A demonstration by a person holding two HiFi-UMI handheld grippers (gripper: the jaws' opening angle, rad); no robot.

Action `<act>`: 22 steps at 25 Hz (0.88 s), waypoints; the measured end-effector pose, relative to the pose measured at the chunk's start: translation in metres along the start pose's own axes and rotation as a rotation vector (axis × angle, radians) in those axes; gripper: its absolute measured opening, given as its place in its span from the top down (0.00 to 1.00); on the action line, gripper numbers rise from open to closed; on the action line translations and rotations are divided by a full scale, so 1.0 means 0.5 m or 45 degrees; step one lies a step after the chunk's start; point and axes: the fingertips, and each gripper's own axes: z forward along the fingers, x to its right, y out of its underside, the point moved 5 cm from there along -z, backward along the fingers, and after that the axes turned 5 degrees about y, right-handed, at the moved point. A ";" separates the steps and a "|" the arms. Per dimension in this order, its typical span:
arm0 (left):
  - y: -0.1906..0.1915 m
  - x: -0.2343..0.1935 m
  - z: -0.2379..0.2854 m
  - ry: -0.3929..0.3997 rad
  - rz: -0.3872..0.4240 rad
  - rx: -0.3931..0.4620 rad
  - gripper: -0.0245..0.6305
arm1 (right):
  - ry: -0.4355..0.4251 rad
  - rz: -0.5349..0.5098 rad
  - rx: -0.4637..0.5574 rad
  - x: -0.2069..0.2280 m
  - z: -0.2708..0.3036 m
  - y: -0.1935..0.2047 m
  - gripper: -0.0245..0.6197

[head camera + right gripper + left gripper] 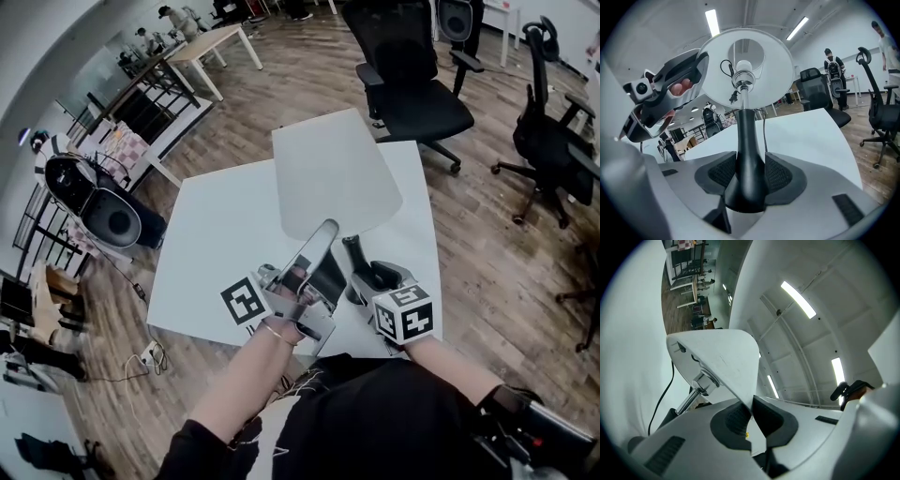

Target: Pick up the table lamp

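Far left: metal racks (141, 103) along wall, pale desk (211, 47) beyond, wood floor (487, 244) all round. White square counter (206, 262) at centre, top bare apart from table lamp (333, 173), which sits near the person's edge. Left gripper (751, 409): jaws pressed together, pinching rim of white shade (726, 362). Right gripper (746, 180): jaws closed against black stem (745, 150) just above its flared foot. Right: black office chairs (412, 94) on floor.
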 end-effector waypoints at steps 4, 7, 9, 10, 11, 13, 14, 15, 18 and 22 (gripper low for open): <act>-0.005 0.003 -0.015 0.025 0.002 0.057 0.93 | 0.002 -0.056 0.012 -0.006 -0.001 -0.005 0.65; -0.013 0.019 -0.019 0.051 0.012 0.060 0.93 | 0.004 -0.079 0.034 -0.017 -0.005 -0.017 0.65; -0.019 0.037 -0.020 0.074 0.021 0.048 0.93 | 0.011 -0.092 0.051 -0.028 -0.011 -0.028 0.65; -0.022 0.046 -0.022 0.085 0.026 0.042 0.93 | 0.014 -0.099 0.060 -0.034 -0.015 -0.034 0.66; -0.027 0.055 -0.024 0.097 0.032 0.038 0.93 | 0.017 -0.107 0.071 -0.042 -0.020 -0.040 0.66; -0.040 0.079 -0.029 0.125 0.050 0.030 0.93 | 0.023 -0.125 0.097 -0.061 -0.029 -0.056 0.66; -0.049 0.093 -0.031 0.143 0.059 0.026 0.93 | 0.025 -0.133 0.111 -0.073 -0.034 -0.066 0.66; -0.059 0.110 -0.034 0.162 0.067 0.022 0.93 | 0.026 -0.139 0.125 -0.086 -0.039 -0.078 0.66; -0.084 0.171 -0.053 0.221 0.092 0.005 0.93 | 0.019 -0.137 0.179 -0.135 -0.058 -0.109 0.66; -0.108 0.255 -0.105 0.287 0.143 -0.042 0.93 | 0.003 -0.150 0.275 -0.212 -0.077 -0.138 0.66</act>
